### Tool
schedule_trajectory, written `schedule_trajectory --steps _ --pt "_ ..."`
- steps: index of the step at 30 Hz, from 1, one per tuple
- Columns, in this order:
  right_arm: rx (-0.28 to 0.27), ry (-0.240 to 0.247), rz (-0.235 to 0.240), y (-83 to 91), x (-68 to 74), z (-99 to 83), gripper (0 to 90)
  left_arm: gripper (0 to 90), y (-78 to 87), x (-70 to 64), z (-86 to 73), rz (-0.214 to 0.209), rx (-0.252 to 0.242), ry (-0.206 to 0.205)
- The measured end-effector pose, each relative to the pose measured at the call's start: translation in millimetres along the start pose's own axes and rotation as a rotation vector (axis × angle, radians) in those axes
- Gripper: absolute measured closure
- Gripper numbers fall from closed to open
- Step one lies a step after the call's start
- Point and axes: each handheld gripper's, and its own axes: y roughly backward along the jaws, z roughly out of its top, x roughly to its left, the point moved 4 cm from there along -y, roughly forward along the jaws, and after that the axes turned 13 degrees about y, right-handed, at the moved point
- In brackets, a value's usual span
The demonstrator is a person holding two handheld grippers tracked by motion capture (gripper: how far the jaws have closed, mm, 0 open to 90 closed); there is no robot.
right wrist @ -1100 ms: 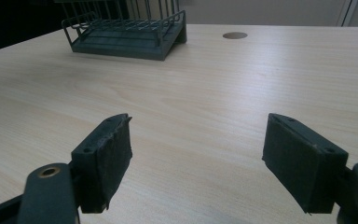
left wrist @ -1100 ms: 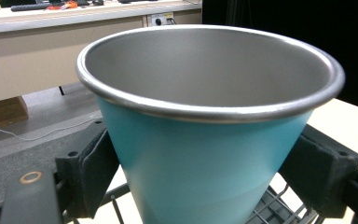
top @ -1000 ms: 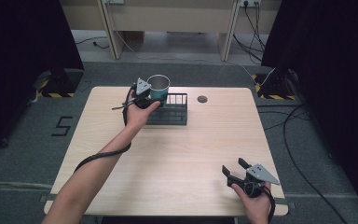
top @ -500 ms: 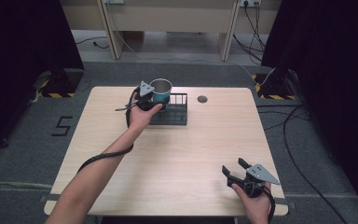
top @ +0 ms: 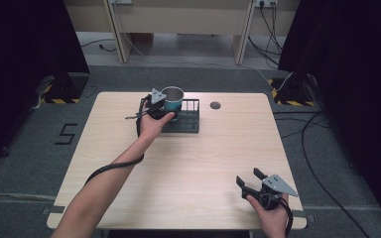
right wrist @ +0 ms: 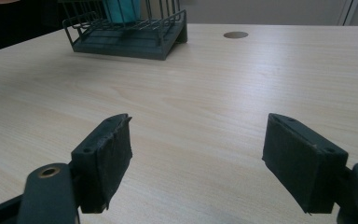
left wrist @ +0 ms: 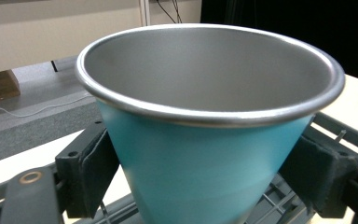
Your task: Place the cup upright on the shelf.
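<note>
One teal cup point(top: 172, 100) with a bare metal inside stands upright over the left end of the black wire rack point(top: 188, 119), at the far middle of the worktop point(top: 203, 163). The left tool point(top: 159, 101) pinches it: in the left gripper view both pads press the cup's point(left wrist: 200, 154) lower wall from opposite sides, with rack bars point(left wrist: 340, 135) close beneath. Whether the base already bears on the rack cannot be told. The right tool point(top: 252, 181) rests at the near right corner of the worktop, its jaws spread and holding nothing; in the right gripper view the rack point(right wrist: 130, 32) and cup point(right wrist: 121, 9) lie well ahead of it. A round dark grommet point(top: 215, 105) sits just right of the rack. Judged state: the cup has been carried to the rack; what remains is to seat it, let go and draw the left tool clear.
</note>
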Motion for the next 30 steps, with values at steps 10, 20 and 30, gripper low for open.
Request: schedule_trajectory --steps 10,20,30 --pt "0.002 -0.001 0.003 0.0 0.1 0.0 24.3 16.5 -2.3 1.9 -1.5 0.0 0.011 0.008" --pt "0.001 0.0 0.004 -0.1 0.2 0.0 24.3 16.4 -3.2 3.0 -2.7 -0.004 0.01 0.01" --pt "0.001 0.002 0.005 -0.3 0.3 0.0 24.2 15.9 -2.9 3.0 -3.0 -0.007 0.018 0.005"
